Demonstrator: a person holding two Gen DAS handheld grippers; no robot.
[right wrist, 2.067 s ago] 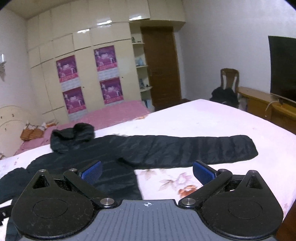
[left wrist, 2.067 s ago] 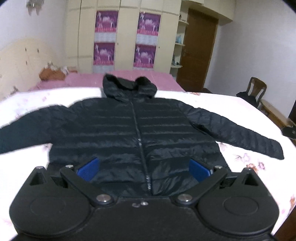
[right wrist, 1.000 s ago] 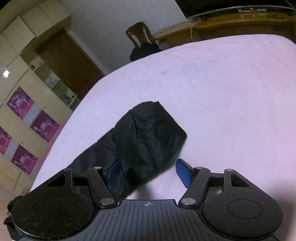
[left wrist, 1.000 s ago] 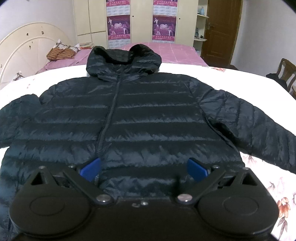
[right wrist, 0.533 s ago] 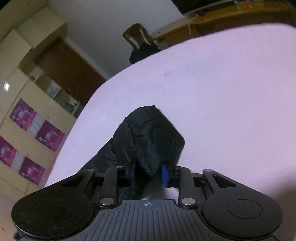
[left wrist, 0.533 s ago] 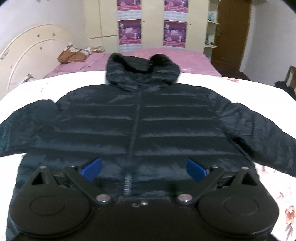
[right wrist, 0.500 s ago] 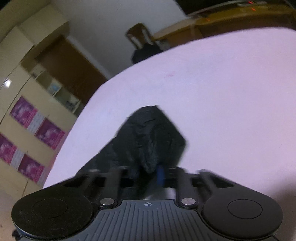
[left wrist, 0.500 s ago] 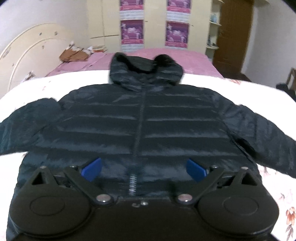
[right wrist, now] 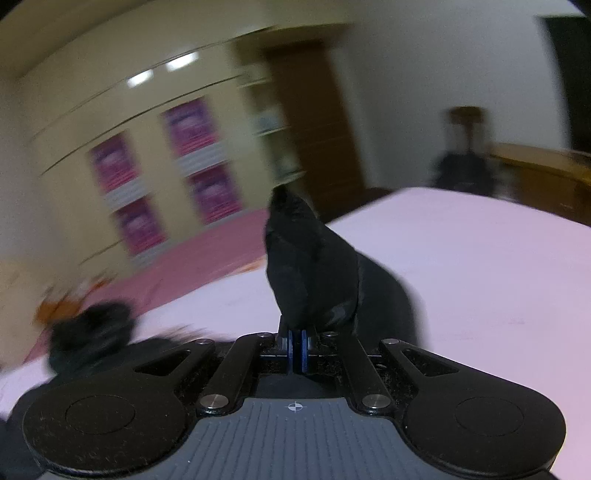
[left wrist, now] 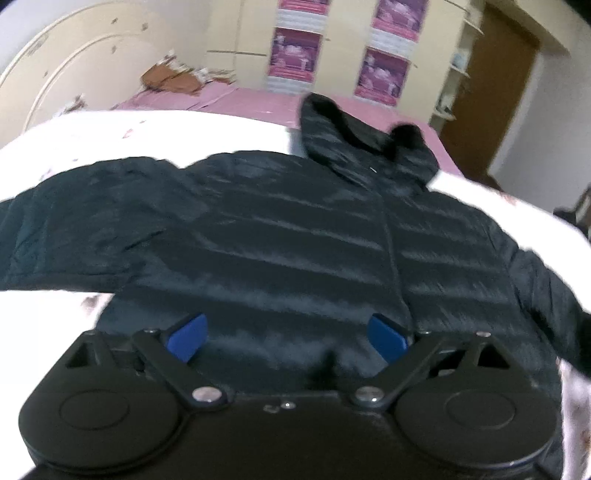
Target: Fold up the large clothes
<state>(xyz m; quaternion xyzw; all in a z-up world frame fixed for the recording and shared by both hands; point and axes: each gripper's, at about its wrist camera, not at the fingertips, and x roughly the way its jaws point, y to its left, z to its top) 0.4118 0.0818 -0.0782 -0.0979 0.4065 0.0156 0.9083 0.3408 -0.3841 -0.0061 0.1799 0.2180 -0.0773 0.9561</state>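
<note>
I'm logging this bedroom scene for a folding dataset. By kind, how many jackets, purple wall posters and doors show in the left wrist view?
Black hooded quilted puffer jacket, spread on the white floral bedspread: 1
Purple posters on the cream wardrobe, two upper ones cut off: 4
Brown wooden door: 1
Total: 6

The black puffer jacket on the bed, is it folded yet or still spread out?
Mostly spread: the jacket lies flat, hood and one sleeve out. The right gripper lifts the other cuff.
</note>
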